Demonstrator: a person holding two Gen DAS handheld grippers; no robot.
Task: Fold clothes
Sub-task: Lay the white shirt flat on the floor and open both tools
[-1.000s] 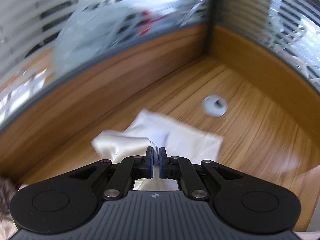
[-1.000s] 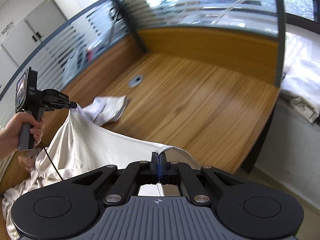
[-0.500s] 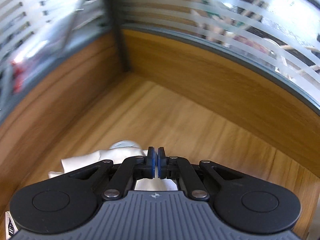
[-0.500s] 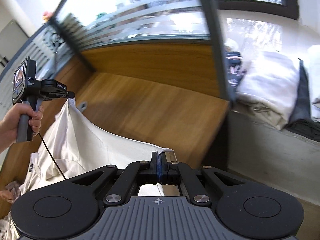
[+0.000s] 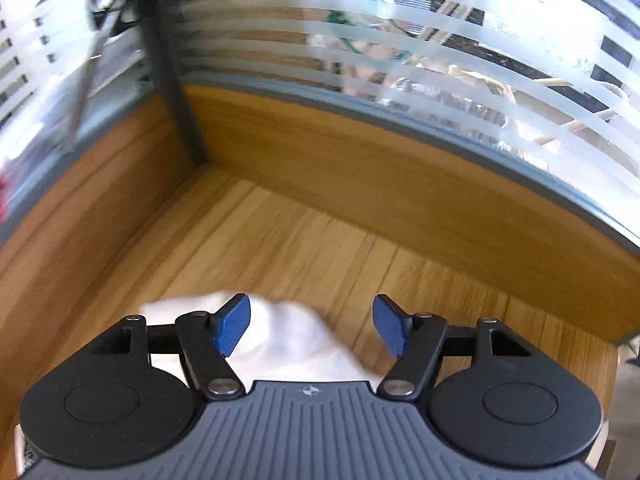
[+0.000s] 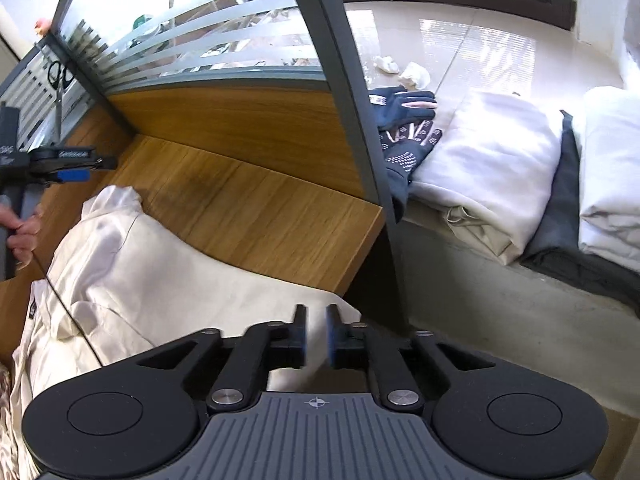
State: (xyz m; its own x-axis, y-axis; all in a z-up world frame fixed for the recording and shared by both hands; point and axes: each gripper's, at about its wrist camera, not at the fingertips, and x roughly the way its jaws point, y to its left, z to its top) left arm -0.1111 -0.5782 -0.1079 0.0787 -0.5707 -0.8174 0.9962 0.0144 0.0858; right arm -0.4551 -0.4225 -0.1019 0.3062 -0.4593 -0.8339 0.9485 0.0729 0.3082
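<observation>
A cream garment (image 6: 140, 272) lies crumpled on the wooden desk (image 6: 248, 200), spread from the left toward the desk's near right corner. My left gripper (image 5: 311, 328) hovers over one bunched end of the garment (image 5: 288, 344); its jaws are opening wide and the blue pads (image 5: 232, 328) touch no cloth. In the right wrist view the left gripper (image 6: 94, 166) hangs above the garment's far end, held by a hand (image 6: 22, 232). My right gripper (image 6: 316, 336) is over the garment's near edge, its jaws opening, with a strip of cloth in the narrow gap and no pad pressing on it.
Wooden partitions with striped frosted glass (image 5: 400, 60) close the desk at the back and left, joined by a dark post (image 5: 172, 92). Past the right post (image 6: 360, 120), a sill holds dark gloves (image 6: 404, 128) and folded white and dark clothes (image 6: 492, 168). The desk ends at its right edge.
Both grippers swung across the desk with the garment and lowered it. The left jaws, shut on cloth before, now stand wide and have let go. The right jaws have parted slightly.
</observation>
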